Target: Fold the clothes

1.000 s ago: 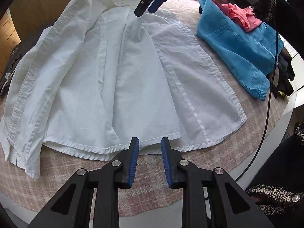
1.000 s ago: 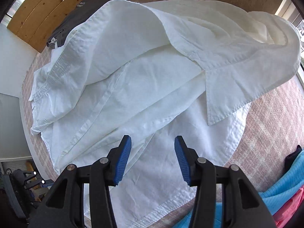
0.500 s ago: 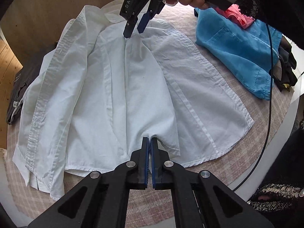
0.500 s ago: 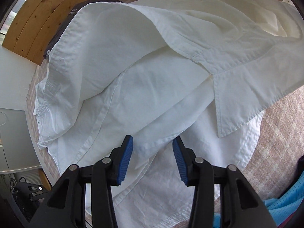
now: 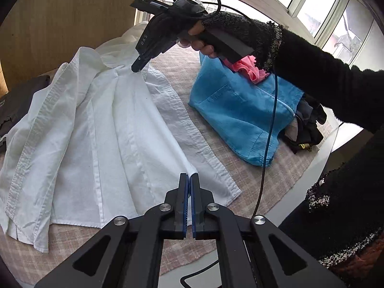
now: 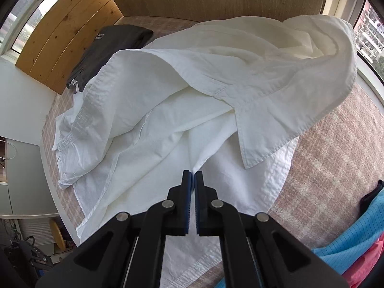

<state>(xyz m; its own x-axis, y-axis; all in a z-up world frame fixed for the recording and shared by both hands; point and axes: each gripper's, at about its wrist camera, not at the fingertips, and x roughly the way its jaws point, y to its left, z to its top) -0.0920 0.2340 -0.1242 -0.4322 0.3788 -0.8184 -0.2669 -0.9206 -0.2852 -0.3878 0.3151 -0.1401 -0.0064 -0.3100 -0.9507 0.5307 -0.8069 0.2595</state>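
Note:
A white button shirt lies spread on the pink checked table cover. My left gripper is shut on a pinch of the shirt's bottom hem, lifting the front panel off the table. In the left wrist view my right gripper, held by a hand in a black sleeve, pinches the shirt near the collar. The right wrist view shows that gripper shut on a fold of the white shirt just below the collar. The cloth rises in a ridge between the two pinches.
A blue garment with a pink one on top lies to the right, beside dark clothing. A folded dark grey garment sits past the shirt's far side. A blue cable hangs from the right gripper. Wooden panels stand behind.
Both grippers went from open to shut on the shirt, the left at the hem, the right near the collar. Both then rose, pulling the cloth up into a ridge.

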